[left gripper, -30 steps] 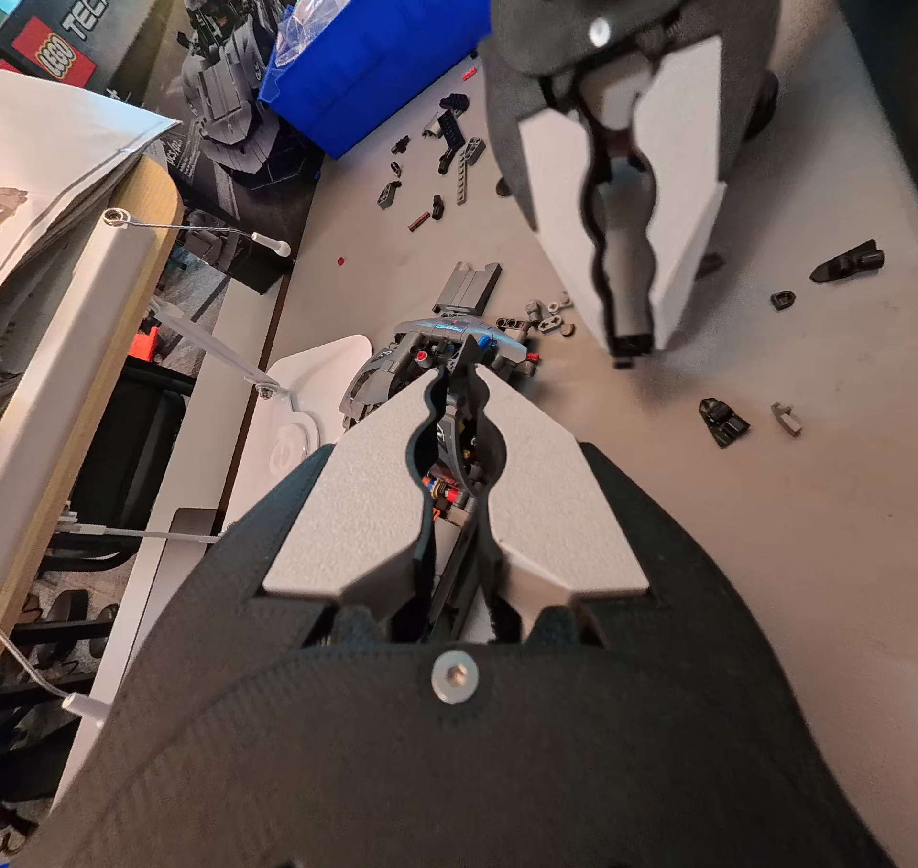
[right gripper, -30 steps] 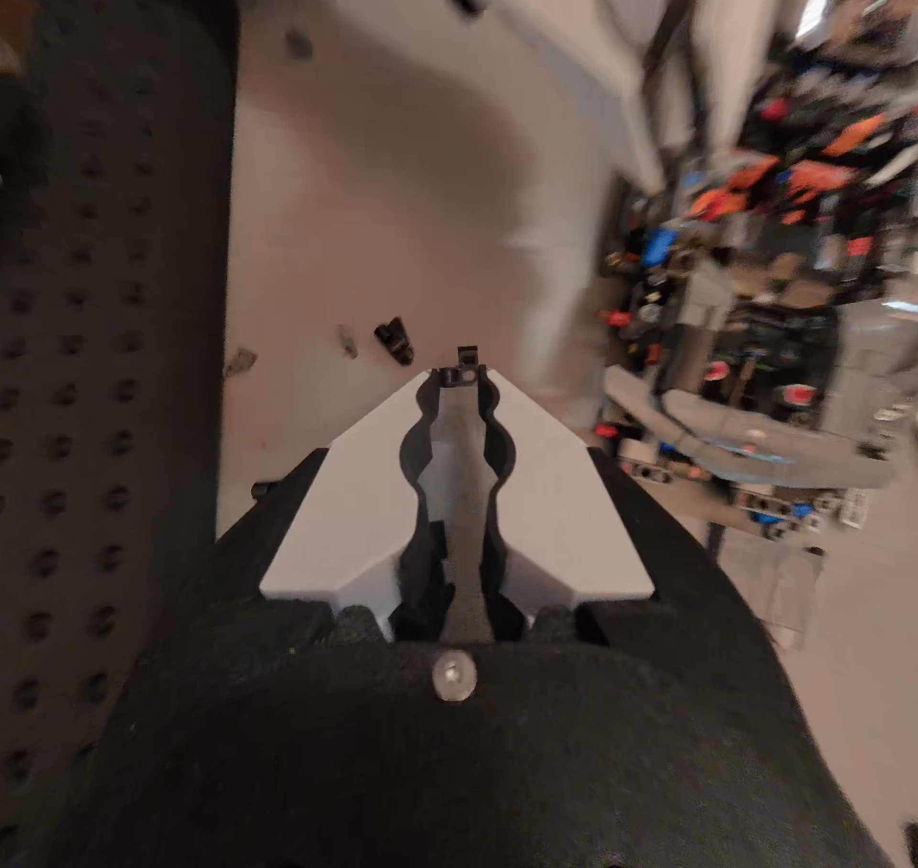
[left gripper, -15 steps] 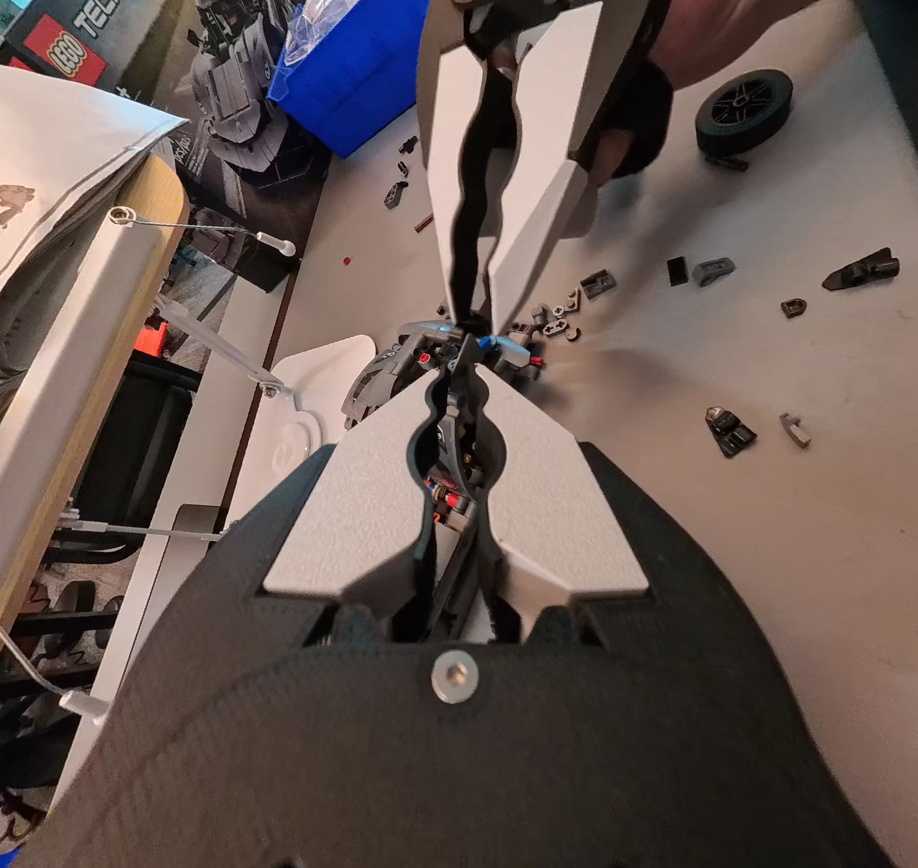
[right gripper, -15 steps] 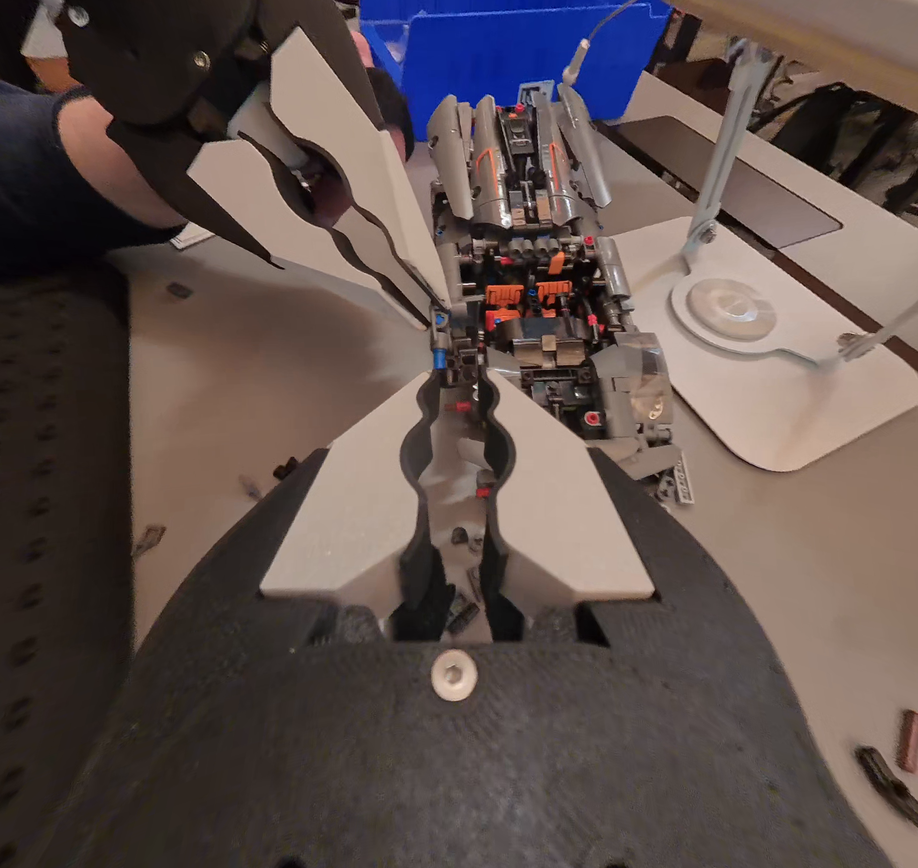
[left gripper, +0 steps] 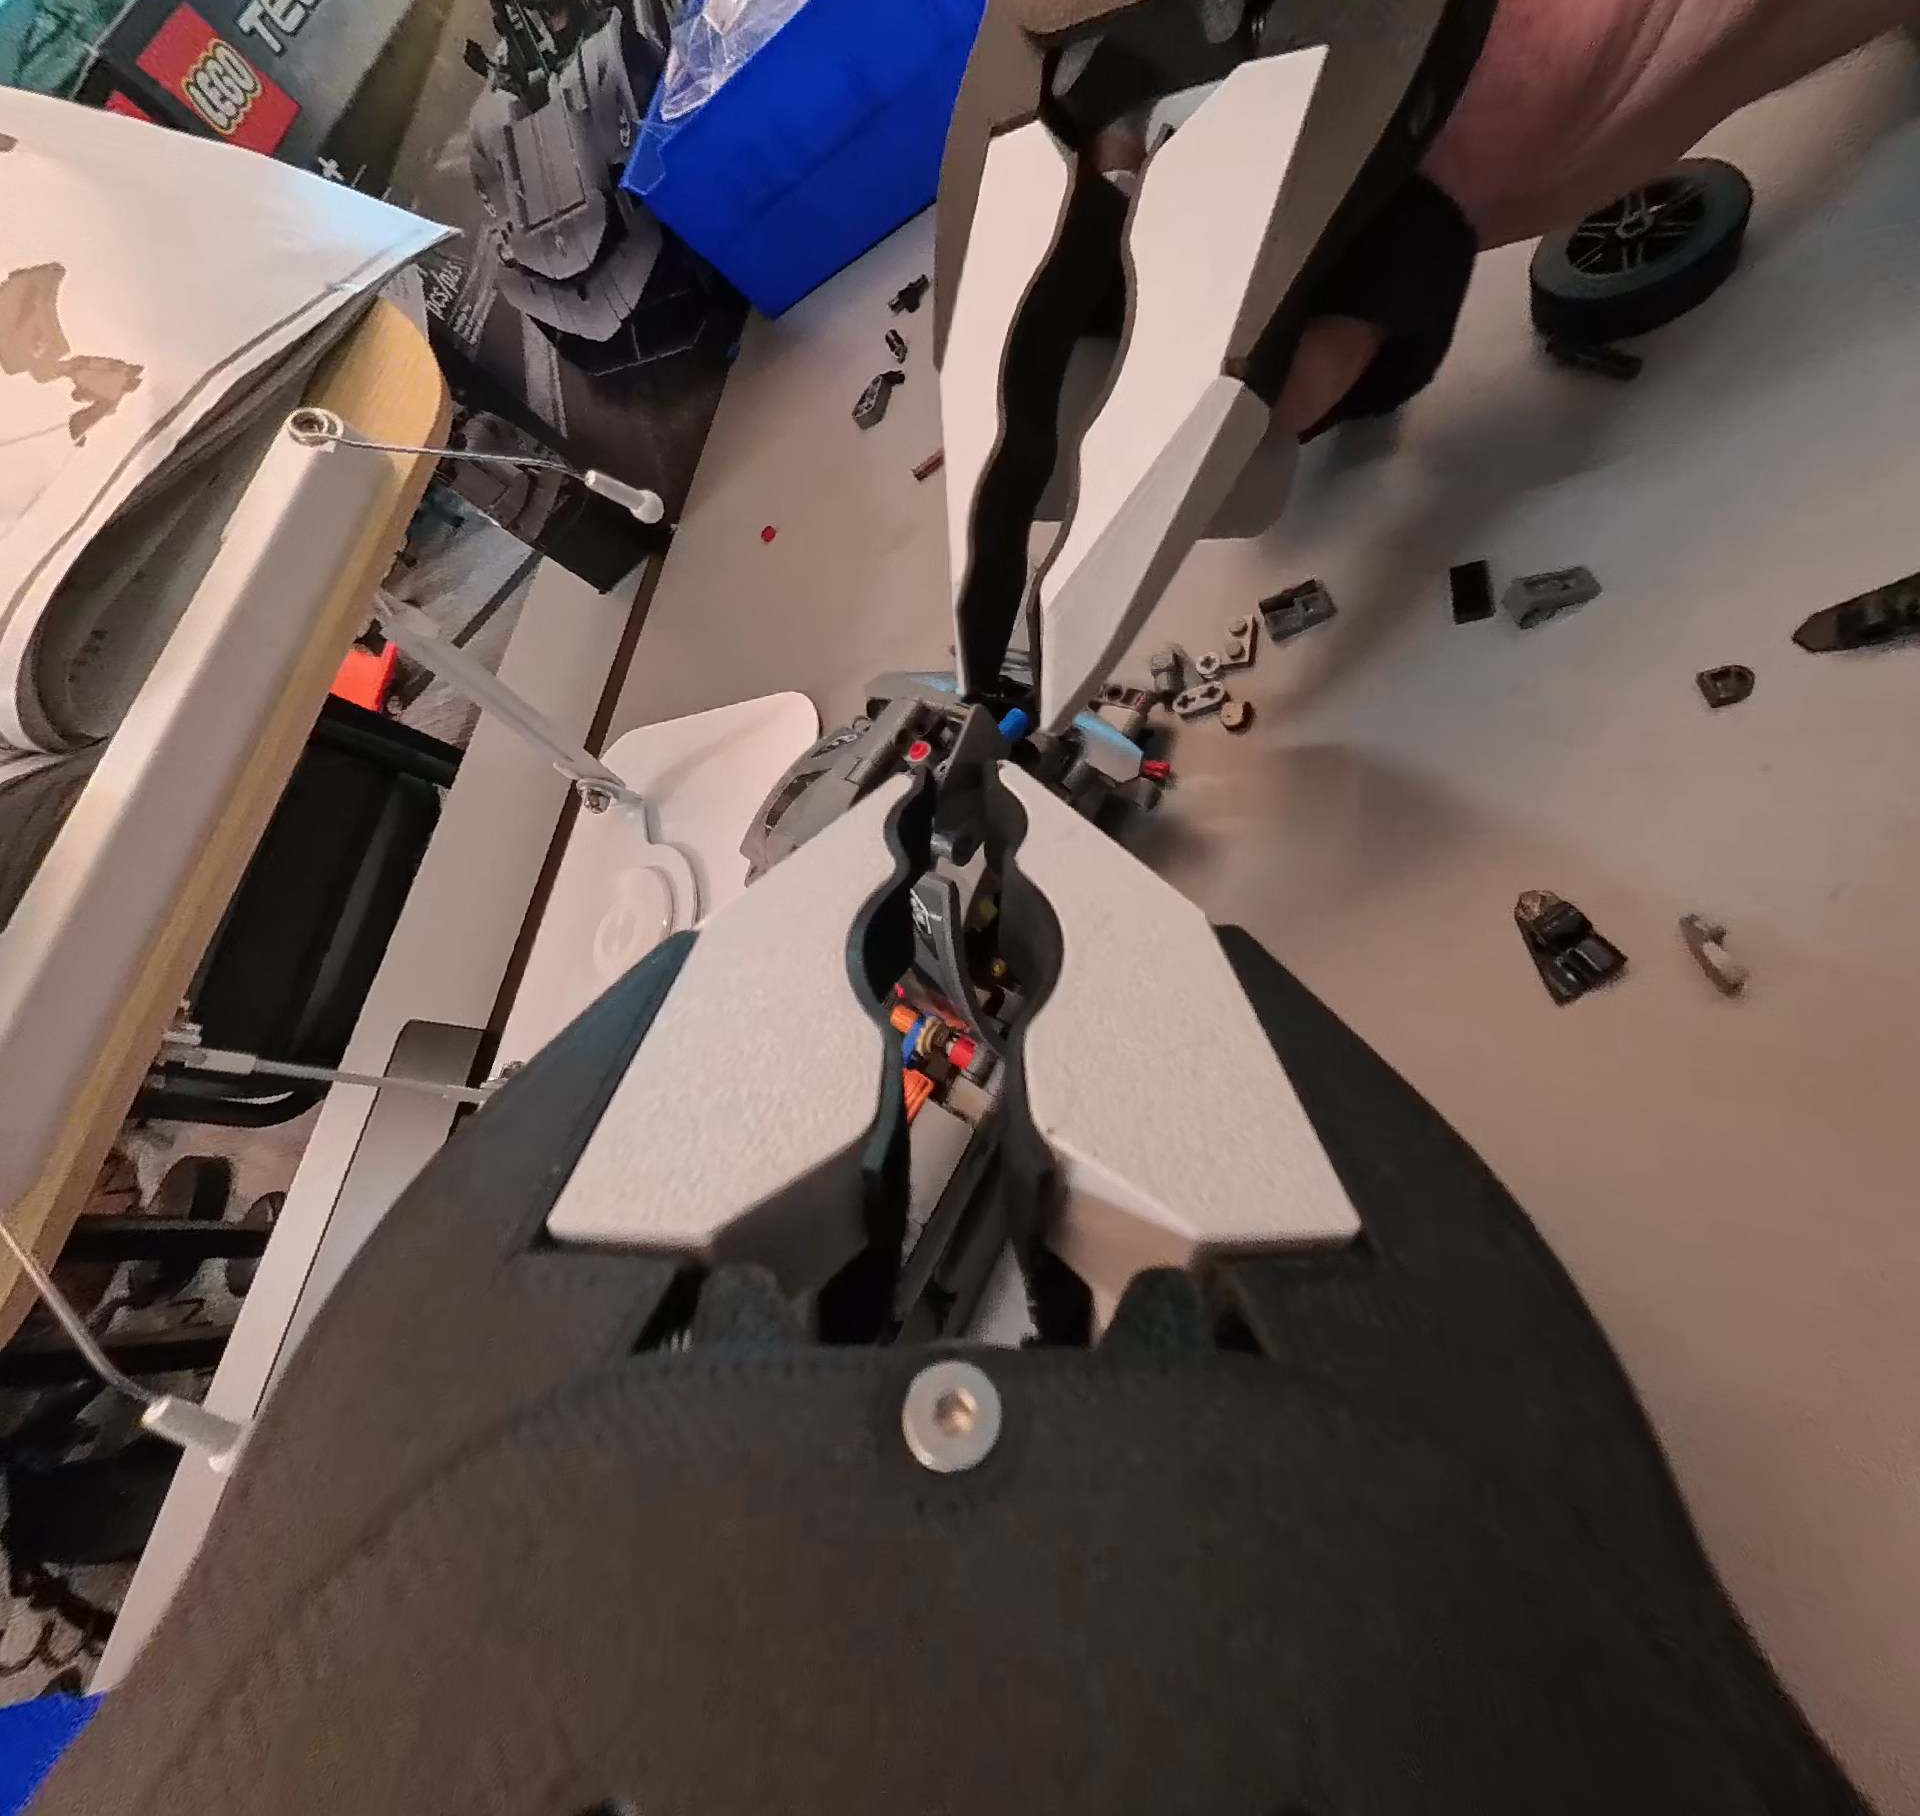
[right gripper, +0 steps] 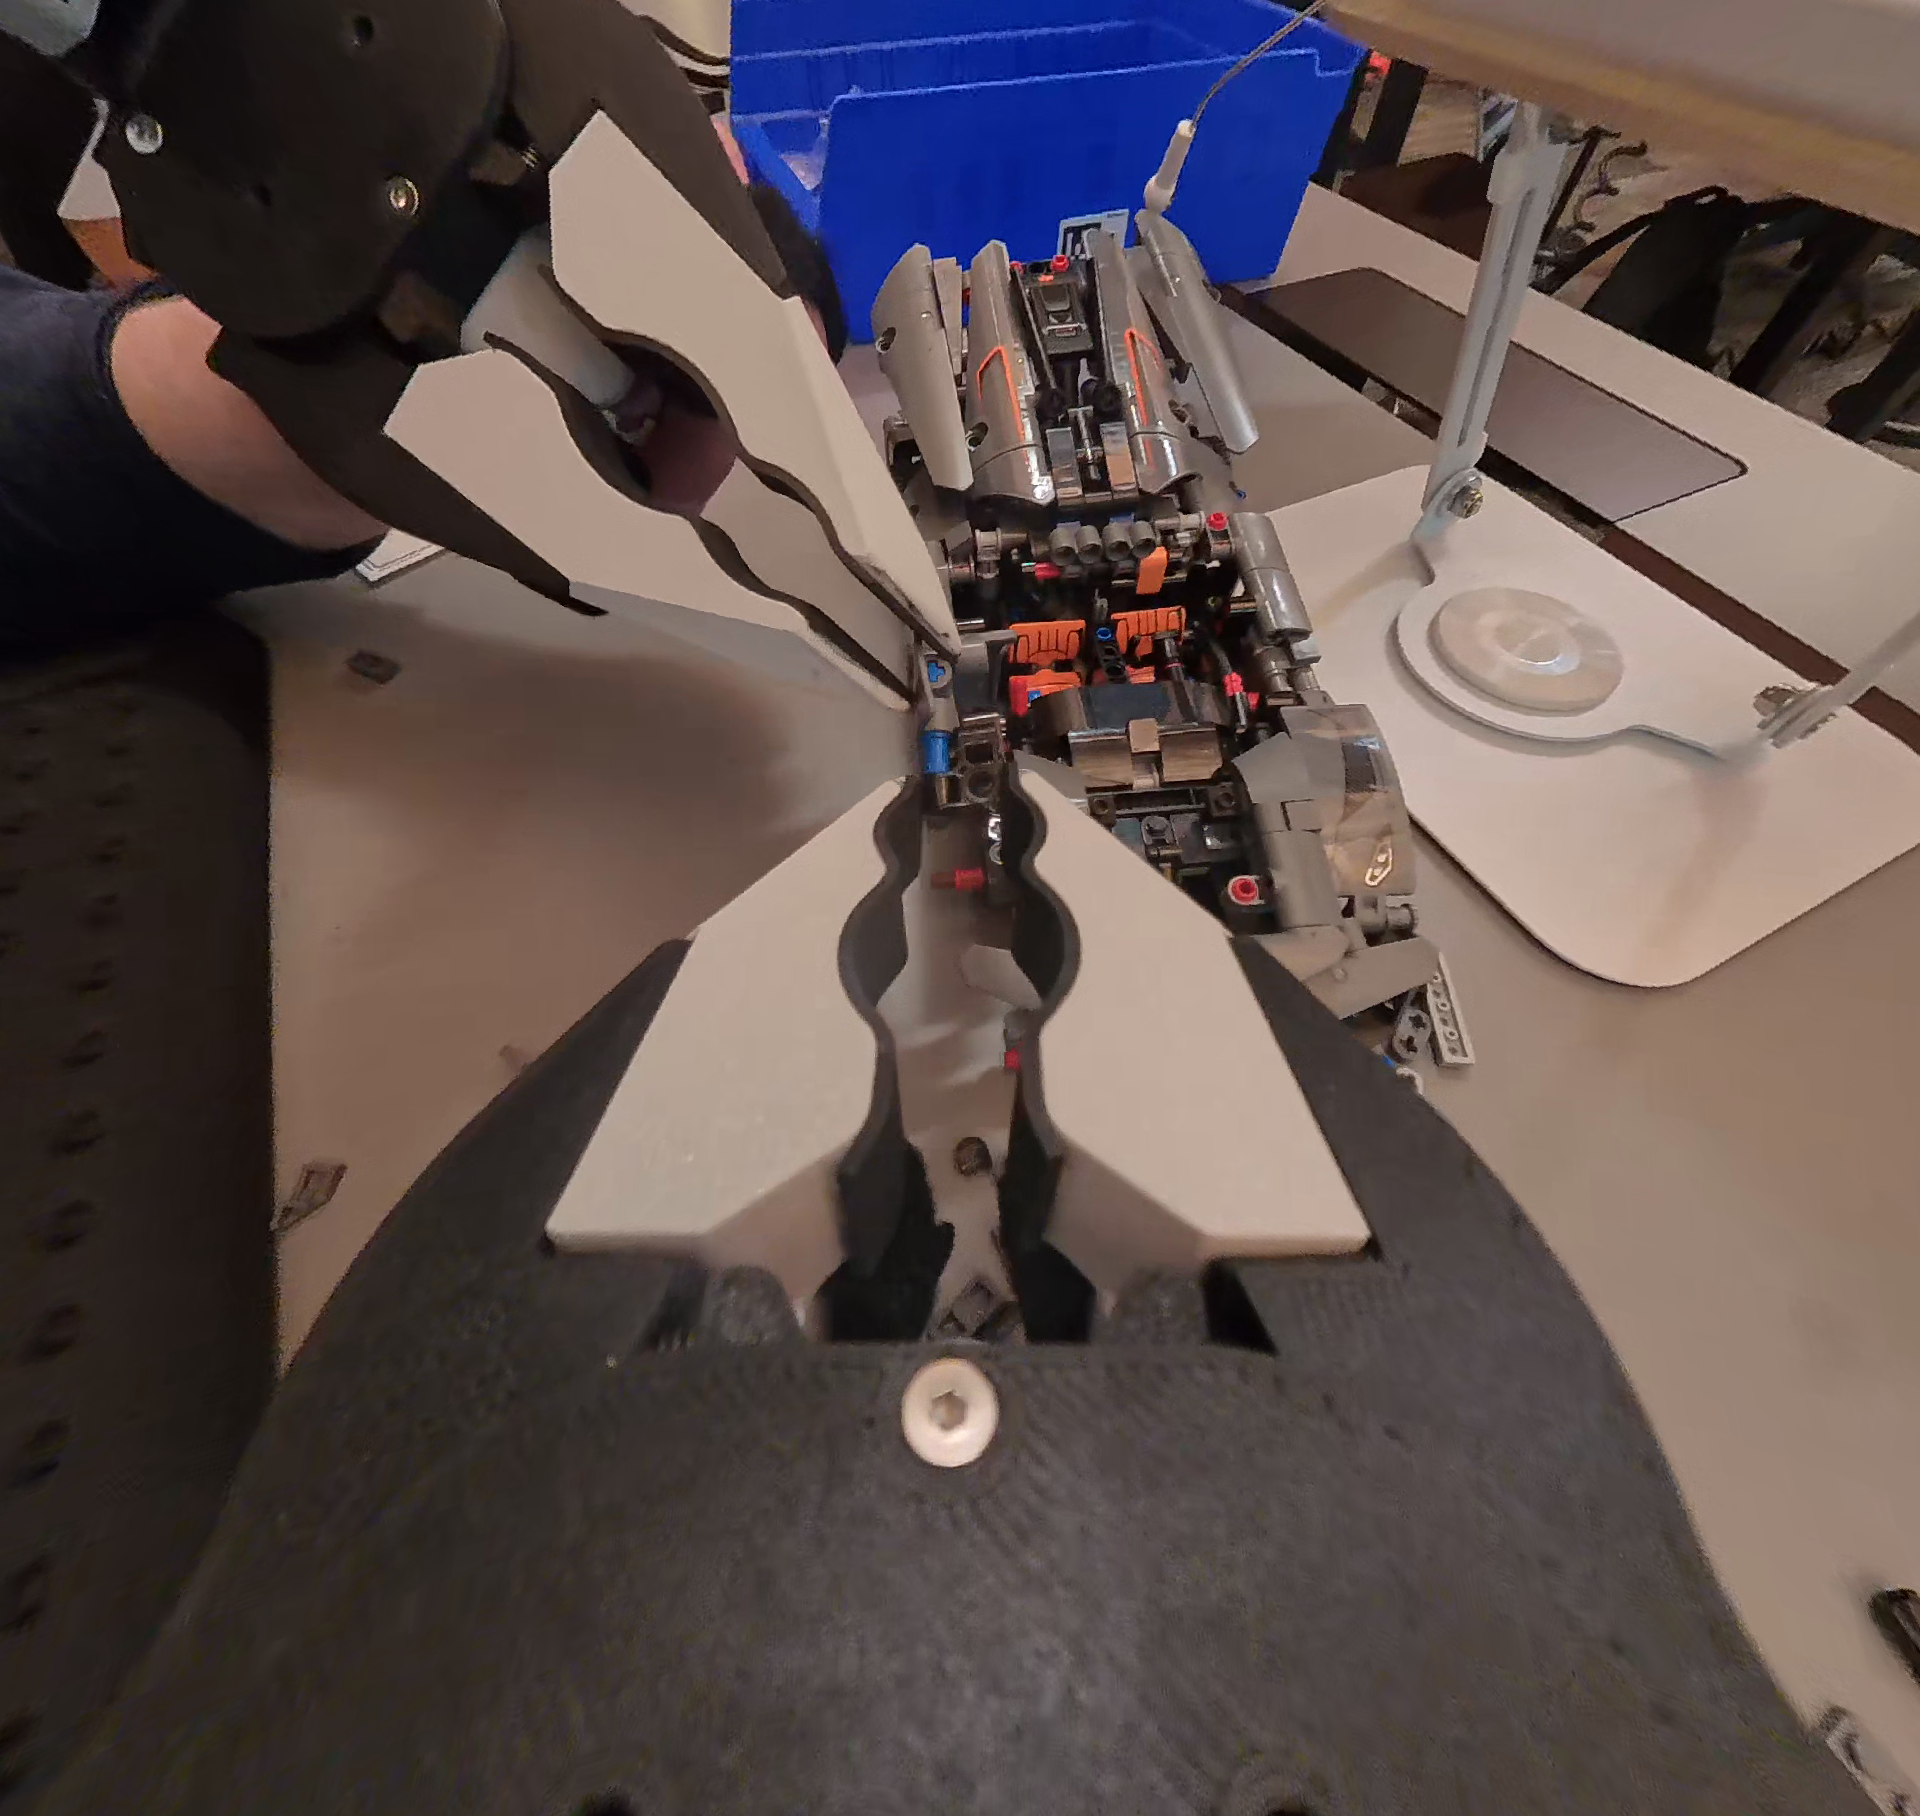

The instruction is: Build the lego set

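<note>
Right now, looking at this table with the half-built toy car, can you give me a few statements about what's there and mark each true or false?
1. The left gripper is shut on the car model. True.
2. The bin behind the model is red. False: it is blue.
3. A loose black wheel lies on the table. True.
4. The right gripper is far from the model. False: its tips are at the model's near corner.
5. The table holds no loose pieces. False: small parts lie scattered.

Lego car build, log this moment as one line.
left gripper: shut on lego car | right gripper: small piece at car's edge | loose parts on table
</note>
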